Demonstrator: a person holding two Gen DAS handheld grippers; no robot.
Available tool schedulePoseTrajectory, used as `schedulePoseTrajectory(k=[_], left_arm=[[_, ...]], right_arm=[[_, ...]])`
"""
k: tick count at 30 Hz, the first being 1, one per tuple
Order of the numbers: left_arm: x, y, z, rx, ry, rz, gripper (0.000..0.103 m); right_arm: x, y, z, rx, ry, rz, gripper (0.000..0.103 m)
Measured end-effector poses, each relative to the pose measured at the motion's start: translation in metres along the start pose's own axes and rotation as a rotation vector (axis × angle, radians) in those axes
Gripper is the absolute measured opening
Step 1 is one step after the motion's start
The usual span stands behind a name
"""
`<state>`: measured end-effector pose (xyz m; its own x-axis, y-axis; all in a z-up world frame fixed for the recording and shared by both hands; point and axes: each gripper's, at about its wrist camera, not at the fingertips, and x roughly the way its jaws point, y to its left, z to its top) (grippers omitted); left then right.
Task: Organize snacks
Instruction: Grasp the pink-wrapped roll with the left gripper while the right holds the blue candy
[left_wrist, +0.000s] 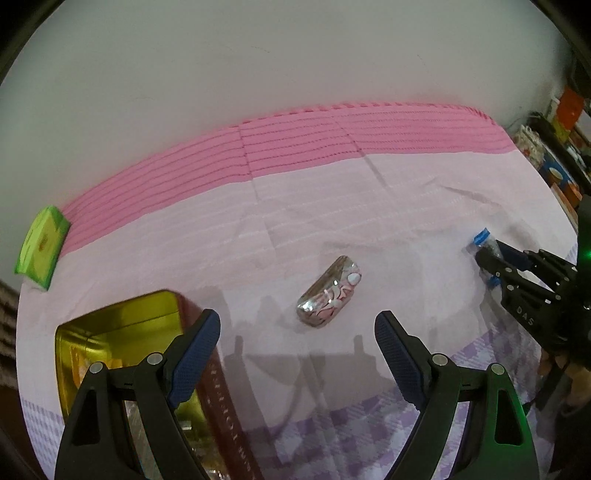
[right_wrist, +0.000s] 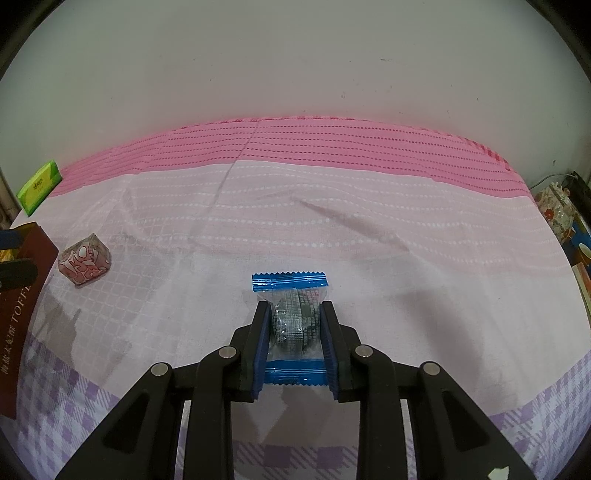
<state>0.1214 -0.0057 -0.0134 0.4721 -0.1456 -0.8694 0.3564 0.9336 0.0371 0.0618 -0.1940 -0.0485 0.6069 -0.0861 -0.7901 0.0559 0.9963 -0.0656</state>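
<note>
At far left a green paper box (left_wrist: 42, 245) lies on the pink-and-lilac cloth-covered worktop (left_wrist: 369, 206). Nearer, an open gold-lined maroon toffee tin (left_wrist: 122, 332) sits under the left claw (left_wrist: 297, 330), whose jaws gape wide and empty. A silver-and-pink foil-wrapped snack (left_wrist: 330, 291) lies just ahead, between its fingertips but untouched. Further right, the right claw (right_wrist: 294, 314) is clamped on a clear, blue-edged wrapped snack (right_wrist: 291, 295) resting on the cloth.

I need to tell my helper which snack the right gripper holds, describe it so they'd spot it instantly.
On the pink and lilac checked tablecloth, right of the open gold tin, the right gripper is shut on a clear snack packet with blue crimped ends. The other loose snack is wrapped in pink-patterned foil.
</note>
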Motion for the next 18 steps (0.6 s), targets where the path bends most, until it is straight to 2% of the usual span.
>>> schedulePoseTrajectory(k=[9,18], left_arm=[[0.023,-0.002,0.014,0.019,0.039,-0.013,0.086],[0.047,-0.013,0.023,0.049,0.068,0.014,0.085]], right_arm=[[-0.001,0.0,0.0,0.002,0.0,0.002,0.025],[-0.001,0.0,0.0,0.002,0.0,0.003,0.025]])
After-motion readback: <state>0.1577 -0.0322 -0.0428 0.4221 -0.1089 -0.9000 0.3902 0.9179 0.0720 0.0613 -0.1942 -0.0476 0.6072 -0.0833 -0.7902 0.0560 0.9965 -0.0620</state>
